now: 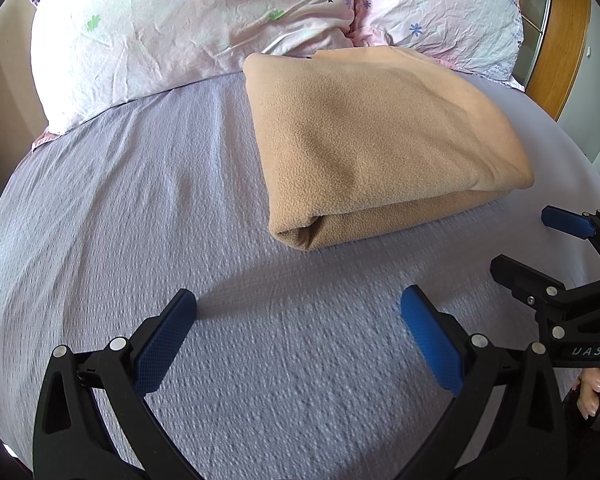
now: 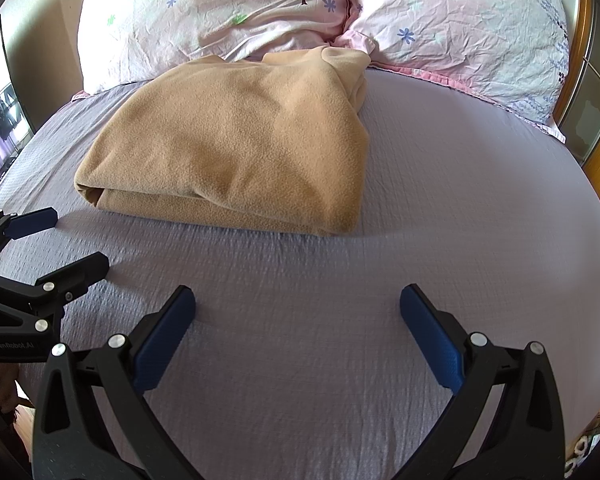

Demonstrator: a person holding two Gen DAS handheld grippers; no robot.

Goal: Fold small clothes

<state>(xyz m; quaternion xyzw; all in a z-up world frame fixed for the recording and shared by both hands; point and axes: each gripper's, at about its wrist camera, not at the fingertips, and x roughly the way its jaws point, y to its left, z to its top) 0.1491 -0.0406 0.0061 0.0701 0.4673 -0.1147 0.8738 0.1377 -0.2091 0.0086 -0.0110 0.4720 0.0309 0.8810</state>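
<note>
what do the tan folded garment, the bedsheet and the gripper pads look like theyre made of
Tan folded garment: likely fleece, matte, with a fine pilled nap and thick soft folds.
Bedsheet: lavender woven cloth, probably cotton, with a puckered, crinkled texture.
Gripper pads: blue, seemingly rubber or soft plastic, with a fine knurled grip pattern, on glossy black plastic arms.

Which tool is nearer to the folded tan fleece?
Neither clearly. The left tool sits before the folded tan fleece's left corner, the right tool before its right corner; both open, not touching.
</note>
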